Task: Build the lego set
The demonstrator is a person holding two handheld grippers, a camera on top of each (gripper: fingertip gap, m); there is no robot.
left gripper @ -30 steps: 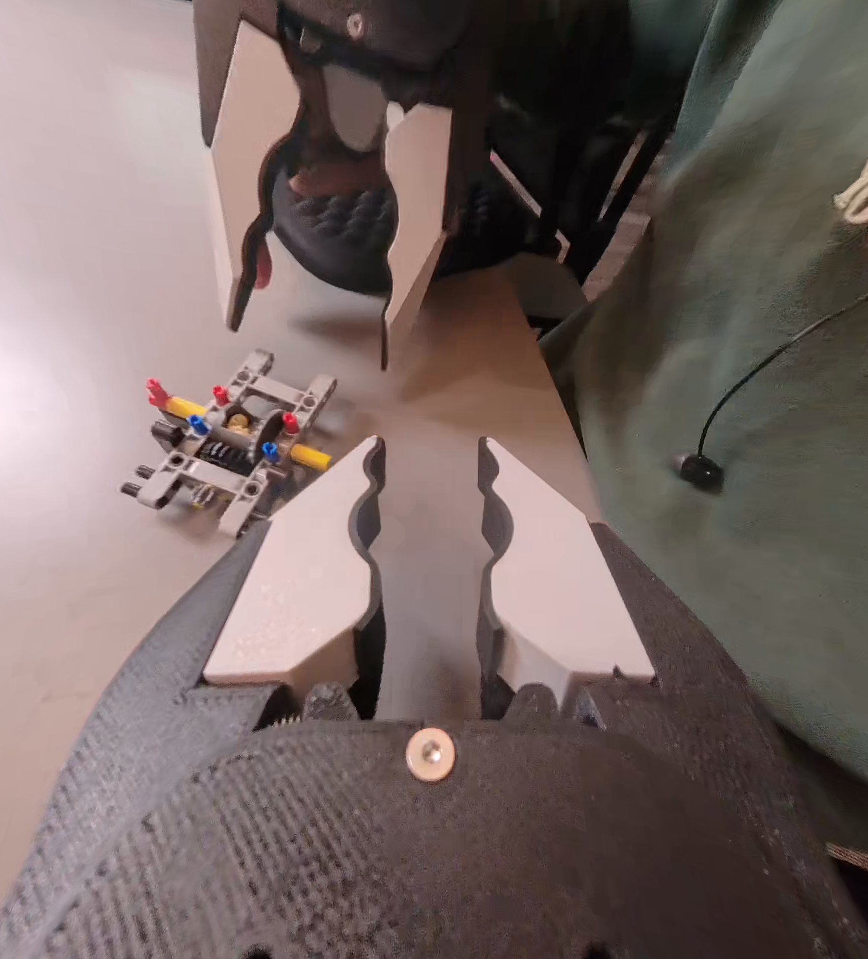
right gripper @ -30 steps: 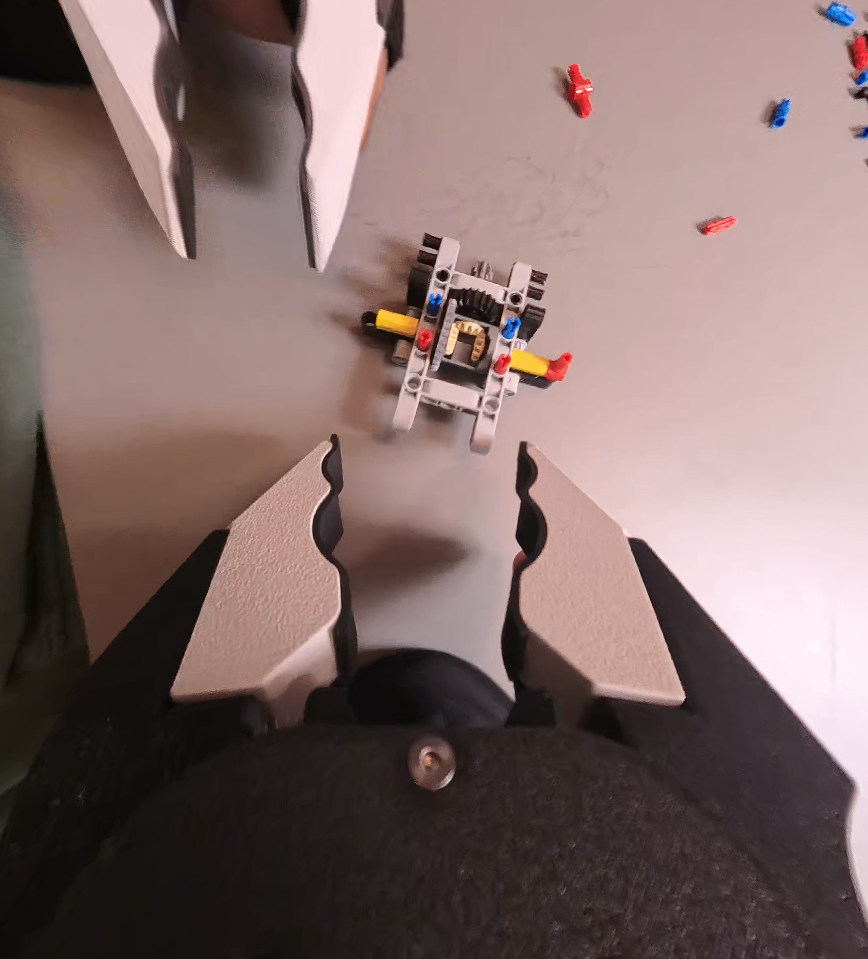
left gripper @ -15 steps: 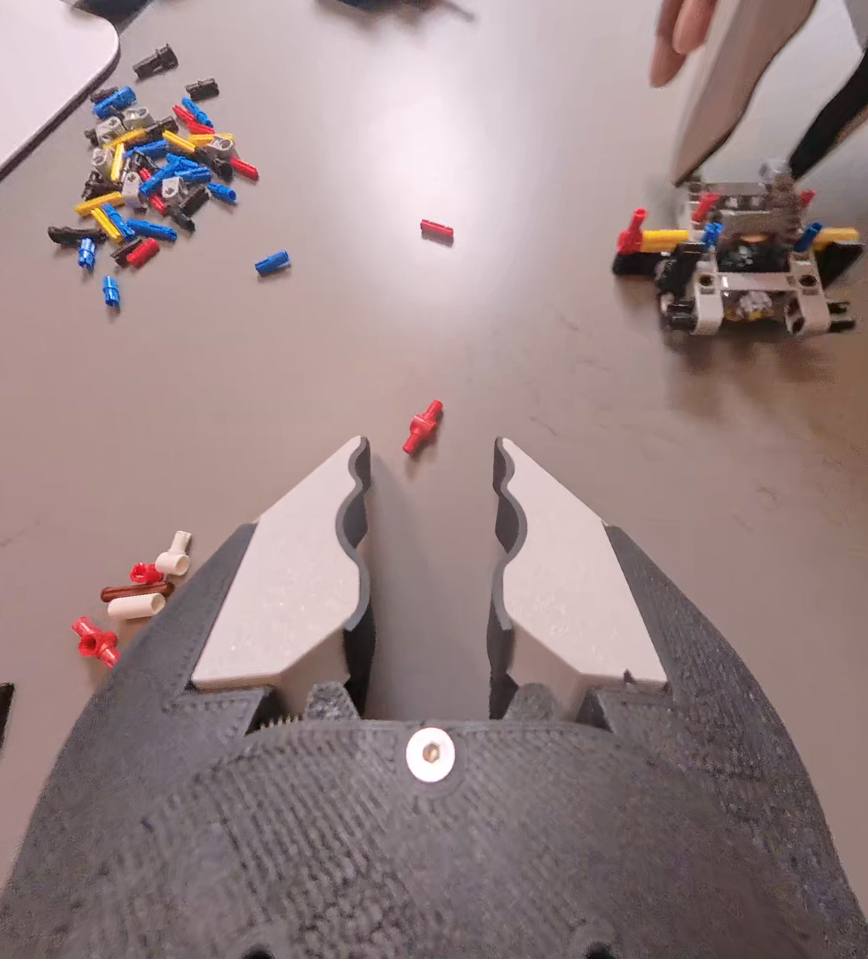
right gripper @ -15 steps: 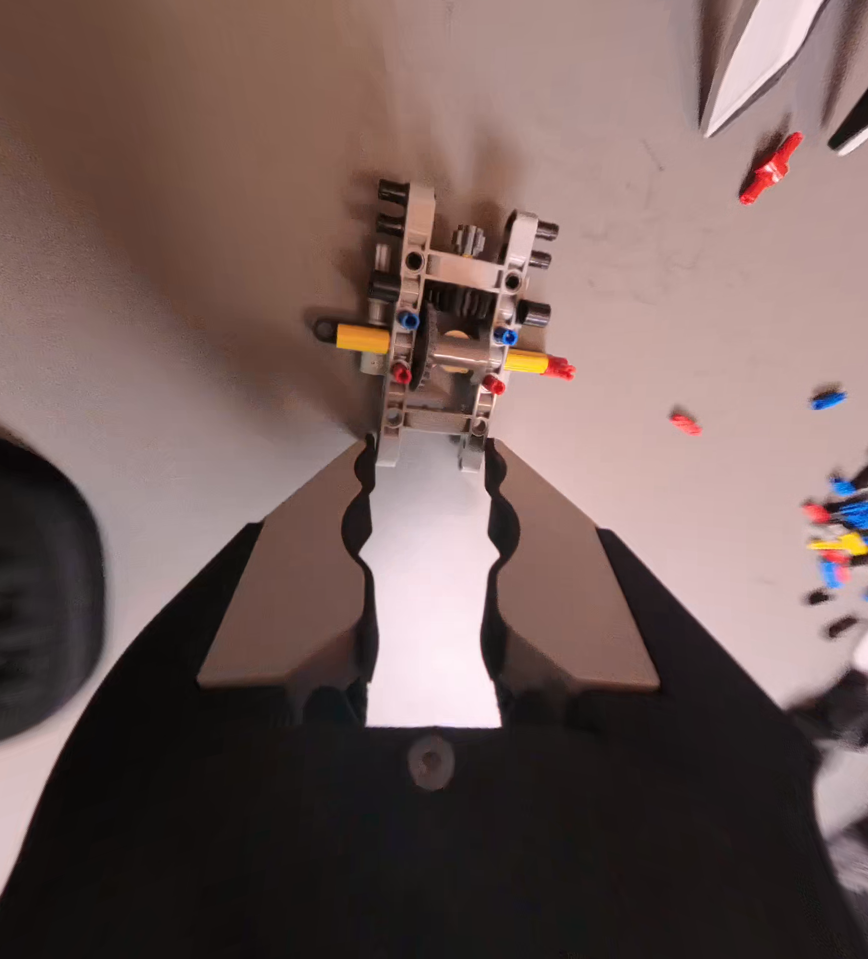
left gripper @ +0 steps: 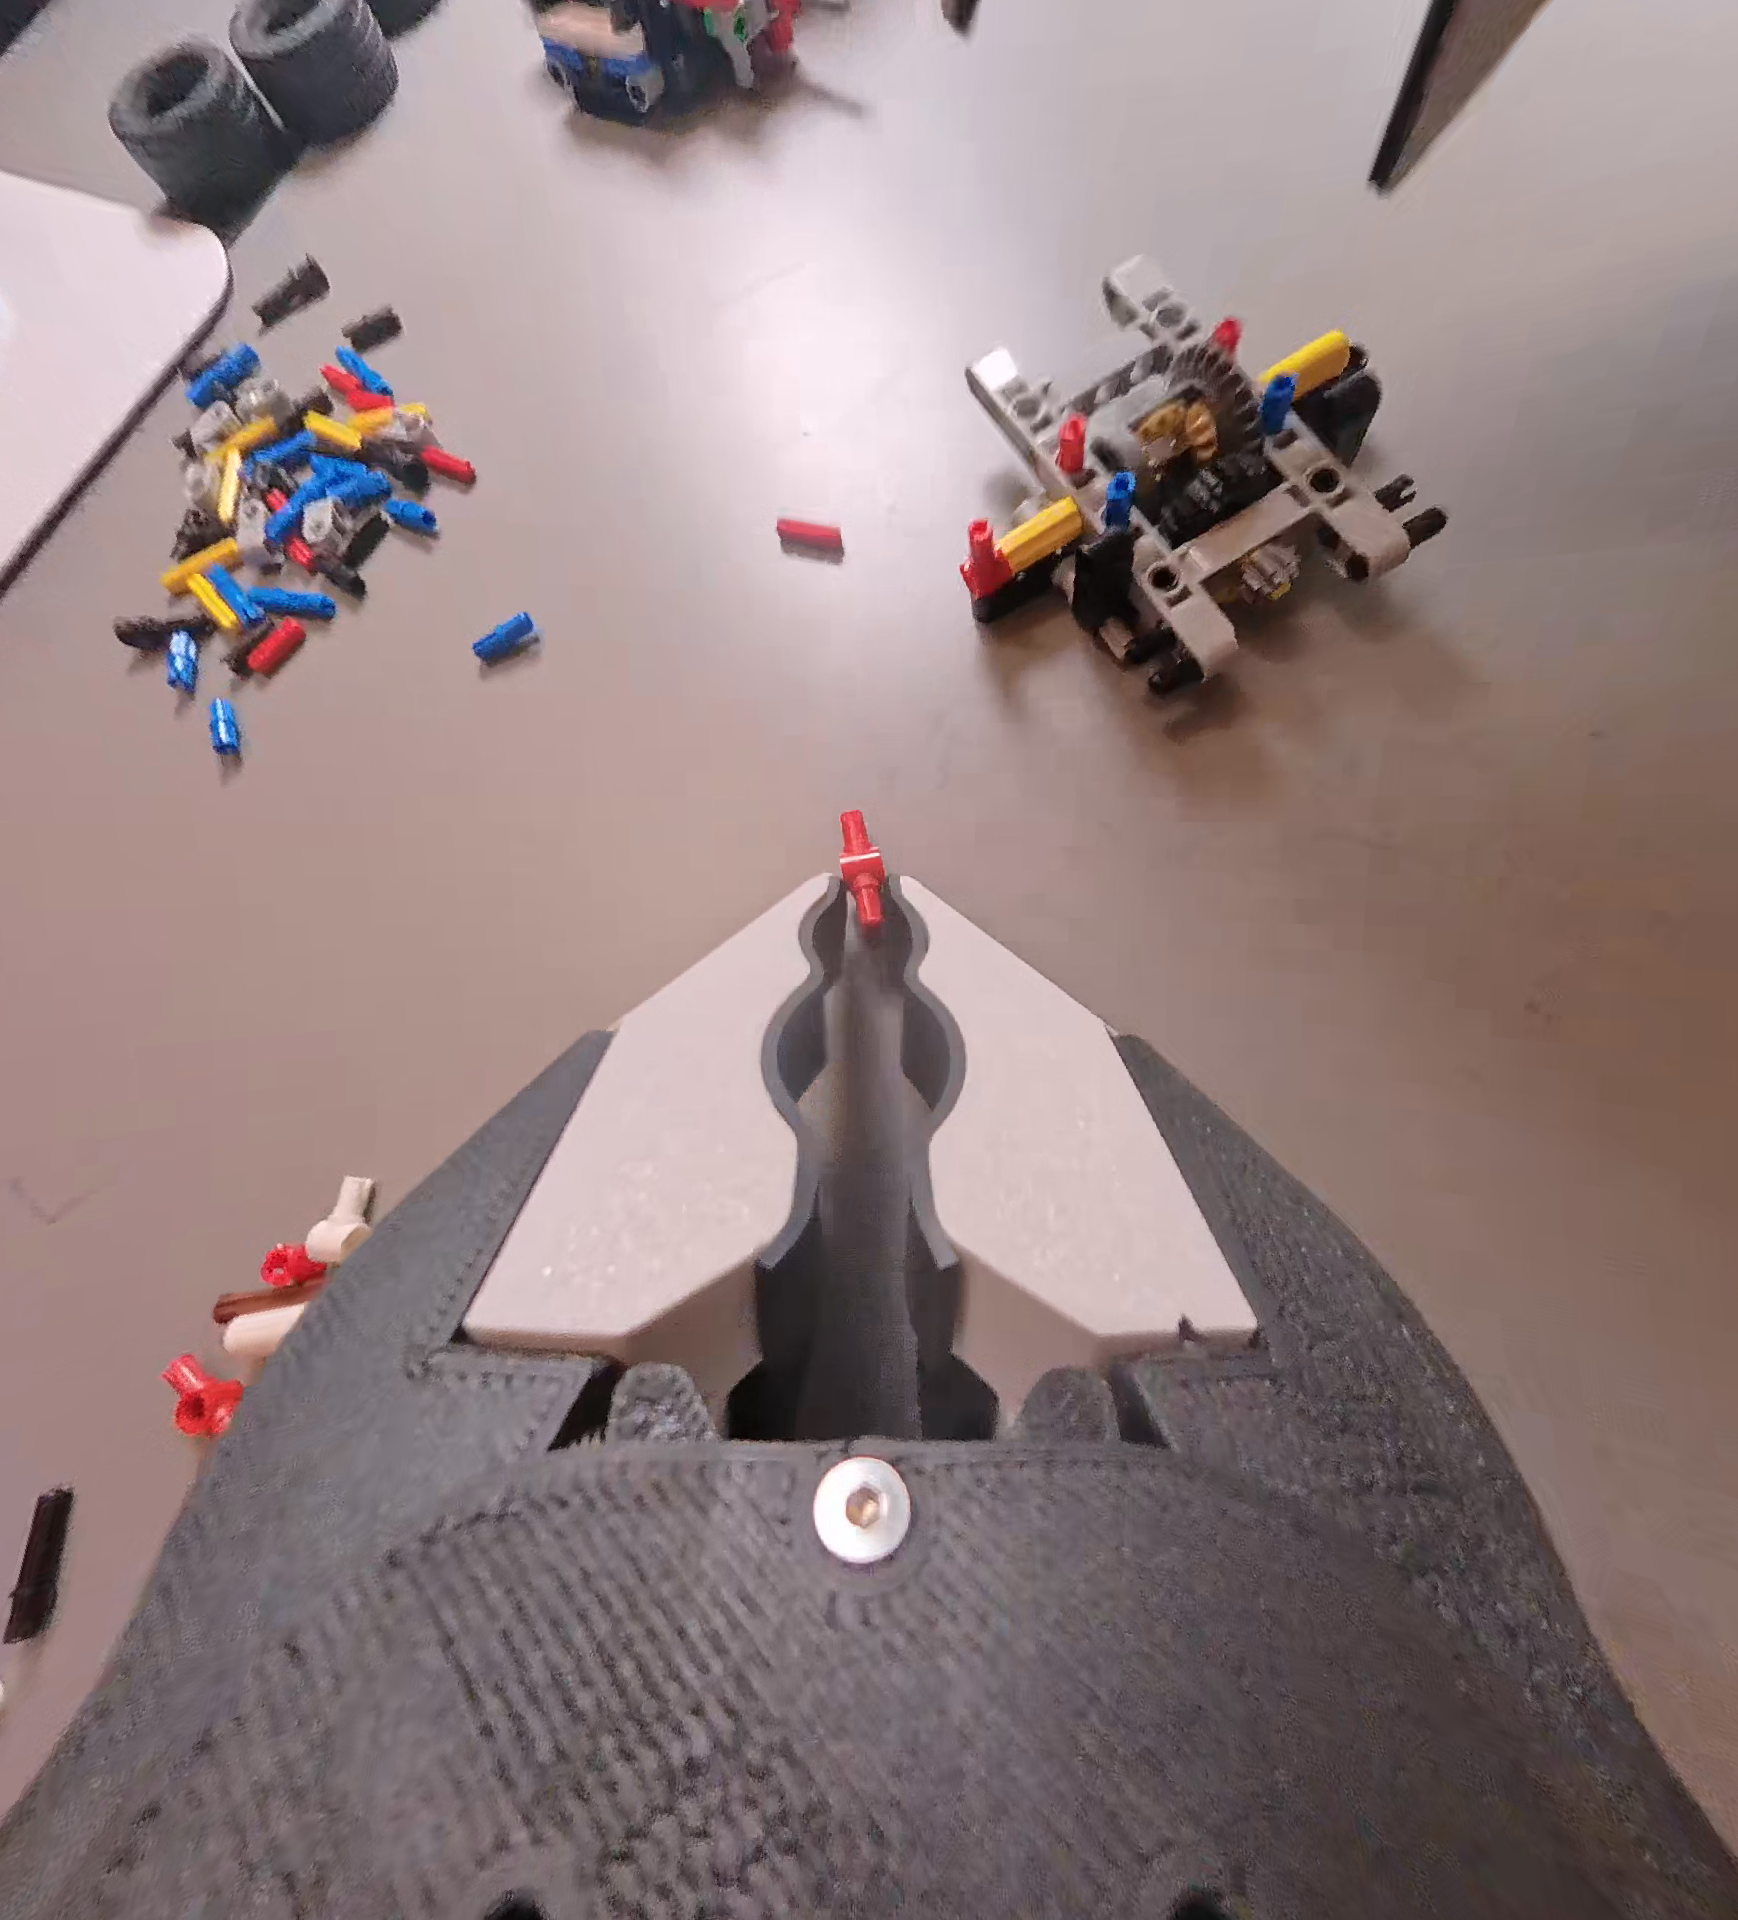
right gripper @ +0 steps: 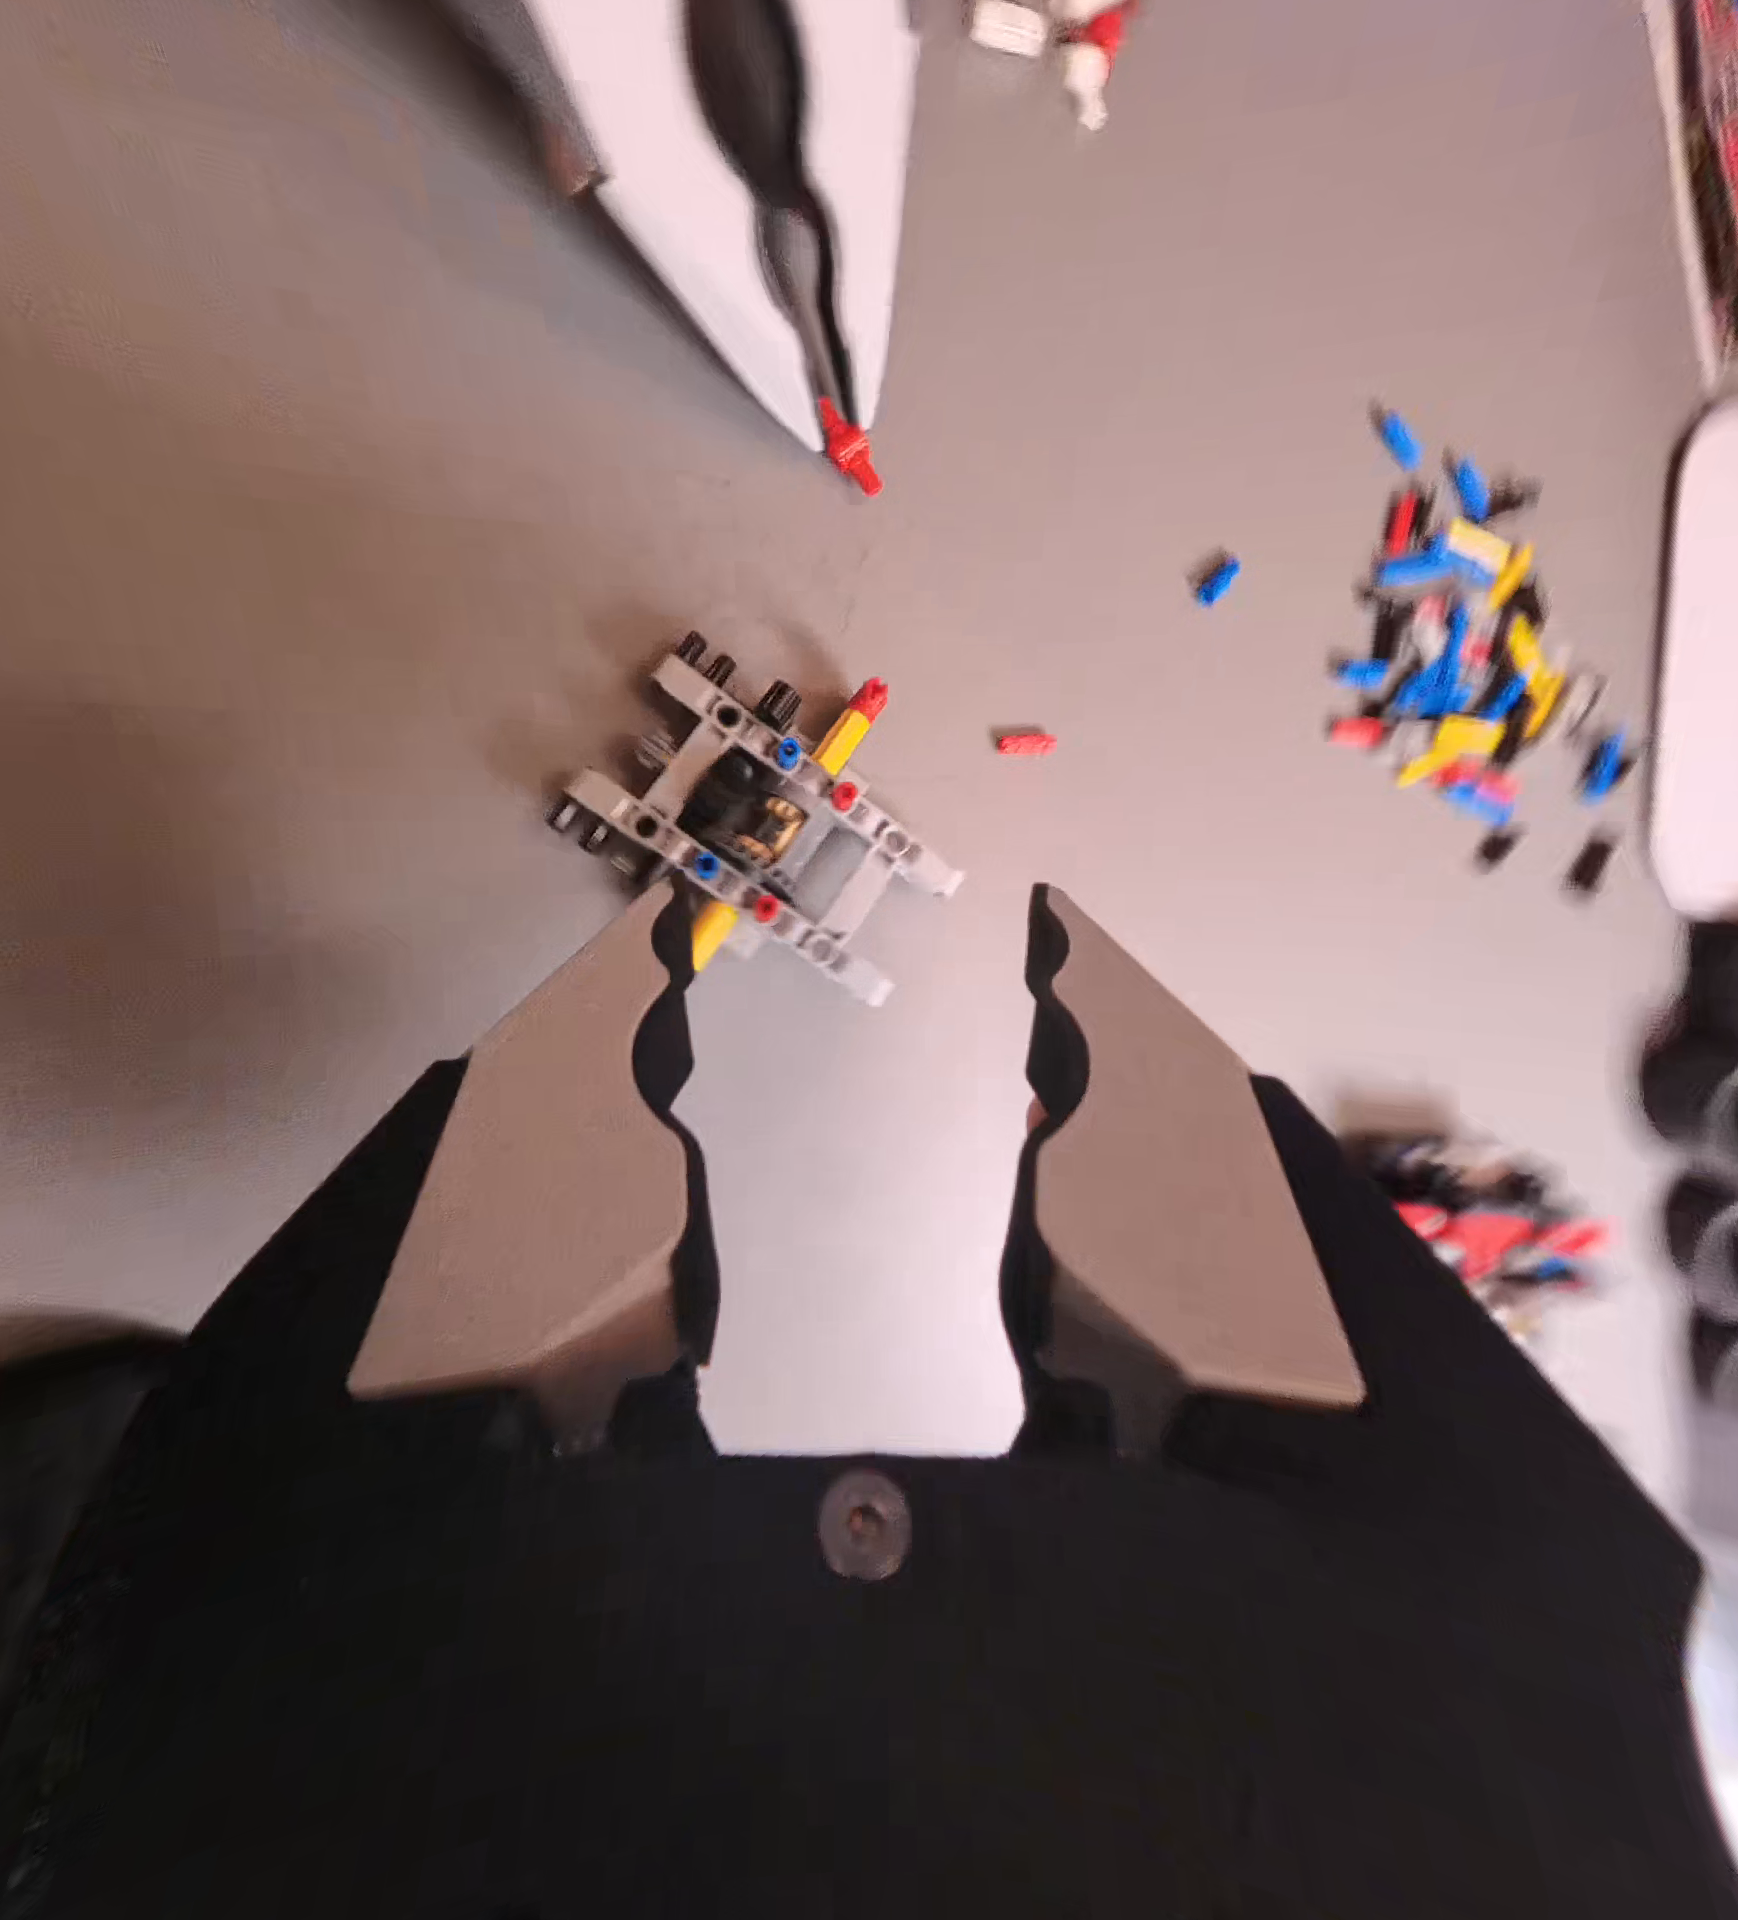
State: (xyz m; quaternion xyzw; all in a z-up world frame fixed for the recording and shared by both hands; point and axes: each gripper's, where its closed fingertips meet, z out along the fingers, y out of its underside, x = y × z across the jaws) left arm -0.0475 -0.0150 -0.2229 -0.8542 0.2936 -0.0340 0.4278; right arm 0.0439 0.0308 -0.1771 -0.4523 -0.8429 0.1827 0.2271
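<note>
While my left gripper (left gripper: 866, 896) looks forward along its grey fingers, its tips are pinched together on a small red plastic connector pin (left gripper: 862, 865), which sticks out past them just over the brown tabletop (left gripper: 1260, 1039). Ahead and to the right, well apart from the pin, sits the grey-framed lego gear assembly with yellow axles and blue and red pins (left gripper: 1192, 483). To the left lies a loose heap of blue, yellow, red and black small lego pins (left gripper: 288, 488), with a single short red tube piece (left gripper: 809, 535) between heap and assembly. Two black rubber tyres (left gripper: 252, 99) stand far left at the top.

From my right gripper (right gripper: 849, 899), jaws spread wide and holding nothing, the gear assembly (right gripper: 756, 821) lies just beyond the left fingertip, which overlaps its yellow axle end; whether they touch I cannot tell. Beyond it, the left gripper (right gripper: 839, 416) clamps the red pin (right gripper: 852, 450). The heap of pins (right gripper: 1467, 665) is off to the right.
</note>
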